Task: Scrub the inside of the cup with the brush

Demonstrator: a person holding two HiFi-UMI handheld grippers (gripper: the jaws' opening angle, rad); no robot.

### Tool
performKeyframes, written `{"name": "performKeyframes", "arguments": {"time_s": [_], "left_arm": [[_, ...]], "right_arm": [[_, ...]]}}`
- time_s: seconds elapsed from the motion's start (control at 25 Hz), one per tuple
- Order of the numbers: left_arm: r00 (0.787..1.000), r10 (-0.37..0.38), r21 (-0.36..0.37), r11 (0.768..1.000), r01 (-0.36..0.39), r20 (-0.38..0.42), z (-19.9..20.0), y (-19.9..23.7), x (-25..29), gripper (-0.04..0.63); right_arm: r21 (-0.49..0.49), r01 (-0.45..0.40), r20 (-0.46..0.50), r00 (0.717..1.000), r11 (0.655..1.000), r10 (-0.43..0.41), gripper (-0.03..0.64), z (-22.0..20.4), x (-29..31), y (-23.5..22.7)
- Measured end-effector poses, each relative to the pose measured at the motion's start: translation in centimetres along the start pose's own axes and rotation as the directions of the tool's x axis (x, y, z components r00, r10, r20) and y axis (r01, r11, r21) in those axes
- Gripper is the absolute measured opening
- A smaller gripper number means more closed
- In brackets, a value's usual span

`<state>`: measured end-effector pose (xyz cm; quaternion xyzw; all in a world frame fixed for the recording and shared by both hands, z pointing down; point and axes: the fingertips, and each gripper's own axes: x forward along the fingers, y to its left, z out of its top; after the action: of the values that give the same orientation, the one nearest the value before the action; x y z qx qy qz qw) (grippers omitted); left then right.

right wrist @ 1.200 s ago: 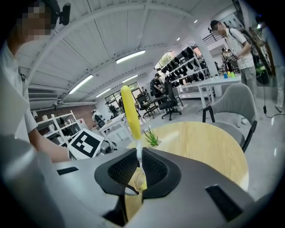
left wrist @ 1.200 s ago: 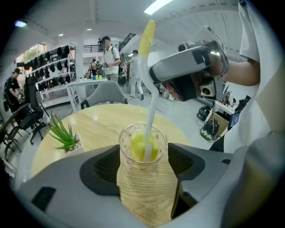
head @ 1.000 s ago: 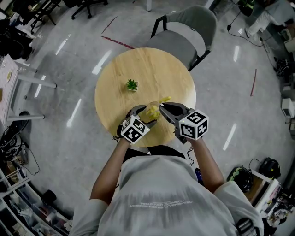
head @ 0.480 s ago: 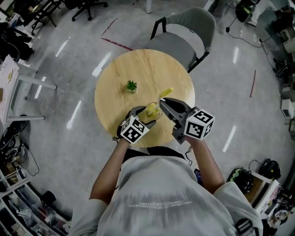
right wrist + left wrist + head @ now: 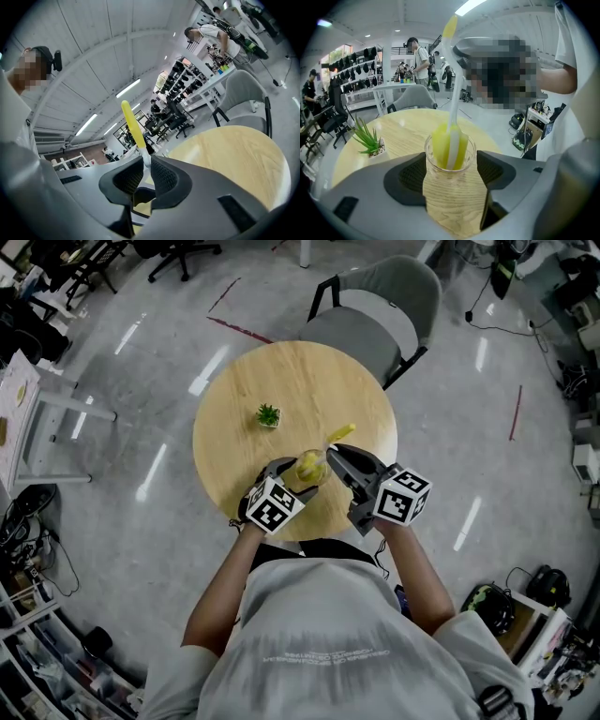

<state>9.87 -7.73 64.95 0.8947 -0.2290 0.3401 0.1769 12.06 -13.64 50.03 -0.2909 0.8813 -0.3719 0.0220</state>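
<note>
at the near edge of the round wooden desk (image 5: pixel 281 371), just in front of the person, the clear glass cup (image 5: pixel 449 197) is clamped in the left gripper (image 5: pixel 298 474). its fingers (image 5: pixel 411 176) stand wide and press on two opposite sides of the glass, a little below the rim. whether the base rests on the wood cannot be made out. the brush (image 5: pixel 449 143) stands in the cup, with its yellow sponge head filling the mouth and its thin white stem rising toward a yellow tip. the right gripper (image 5: pixel 145 165) holds that stem: its fingers (image 5: pixel 165 176) are drawn narrow and pinch the white part just below the yellow end, well above the cup's rim.

by its look the cup is thin, hard, smooth glass. it is probably light, slippery if wet, and liable to crack if squeezed hard or knocked on the desk edge. the hold across its upper wall, as now, seems the sound one, firm without crushing. the brush looks light, its sponge soft and springy, its stem slim and likely to flex. a grip lower on the stem would probably give more push against the wall. a small potted plant (image 5: pixel 268 413) stands well apart toward the desk's far left, and a grey chair (image 5: pixel 375 315) waits beyond the far edge.
</note>
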Motion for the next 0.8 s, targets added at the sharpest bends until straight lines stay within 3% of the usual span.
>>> {"name": "performKeyframes", "arguments": {"time_s": [0.32,0.56,0.8], "left_arm": [[1.000,0.005,-0.004,1.000,-0.005,-0.004,0.0,0.2,0.0,0.339],[1.000,0.005,-0.006,1.000,-0.005,-0.010,0.0,0.2,0.3,0.339],[1.000,0.001,-0.006,1.000,-0.001,-0.009,-0.1,0.1,-0.1,0.339]], "right_arm": [[-0.010,0.025,-0.086,0.996,1.000,-0.026,0.075,-3.5,0.6,-0.8],[-0.150,0.052,-0.174,0.982,0.987,-0.079,0.071,-4.2,-0.3,-0.8],[-0.199,0.109,-0.211,0.966,0.974,-0.151,0.057,-3.9,-1.6,-1.0]]}}
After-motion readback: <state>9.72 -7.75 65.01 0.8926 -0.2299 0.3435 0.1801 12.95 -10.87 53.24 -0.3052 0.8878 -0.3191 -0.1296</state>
